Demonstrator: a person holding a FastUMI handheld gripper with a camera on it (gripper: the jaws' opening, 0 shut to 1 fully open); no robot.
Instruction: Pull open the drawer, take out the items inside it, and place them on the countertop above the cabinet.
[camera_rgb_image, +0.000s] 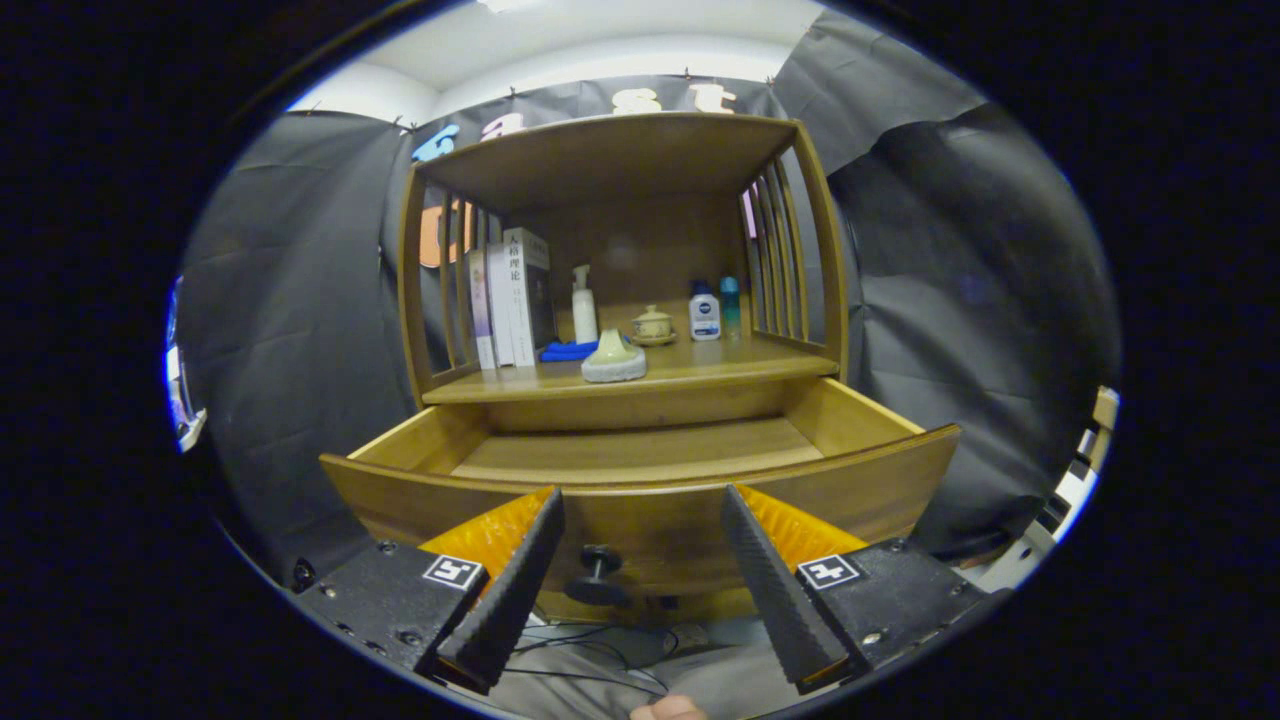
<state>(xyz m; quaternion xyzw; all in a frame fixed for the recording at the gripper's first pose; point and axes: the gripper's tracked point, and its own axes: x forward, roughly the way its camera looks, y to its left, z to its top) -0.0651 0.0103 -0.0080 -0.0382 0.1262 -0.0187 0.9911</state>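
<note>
2 fingers of the gripper (640, 500) stand apart before the pulled-out wooden drawer (640, 455); closing in risks bumping its round black knob (598, 575).

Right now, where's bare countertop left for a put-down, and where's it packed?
Free: the front strip of the countertop between the soap dish and the right slats. Crowded: books, blue cloth, spray bottle on the left, lidded cup and two bottles behind. The gripper is open, fingers flanking the drawer knob.
</note>
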